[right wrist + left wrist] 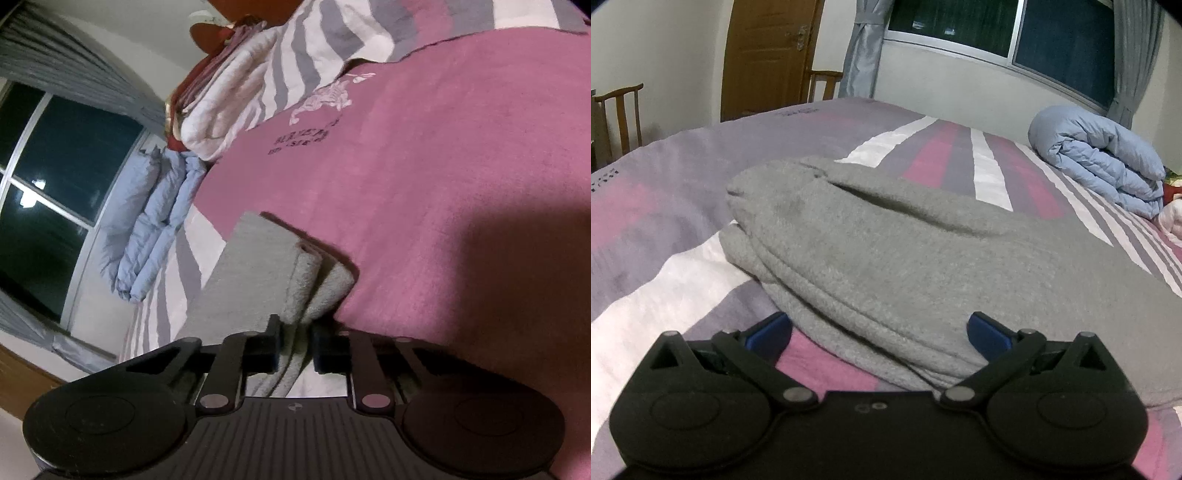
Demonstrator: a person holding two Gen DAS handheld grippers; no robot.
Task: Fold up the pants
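Note:
Grey fleece pants (886,251) lie folded in layers on the striped bedspread (665,206). My left gripper (879,332) is open, its blue fingertips (768,332) spread to either side of the near edge of the pants, just above the bed. In the right wrist view my right gripper (295,347) is shut on a folded edge of the grey pants (295,291), with several layers pinched between its pads. The view is tilted, and the pants stretch away over the pink bedspread (443,184).
A rolled light-blue duvet (1100,162) lies at the far right of the bed, near the window (997,29). A stack of folded white and red linens (221,107) sits beyond it. Wooden chairs (620,114) and a door (768,55) stand behind the bed.

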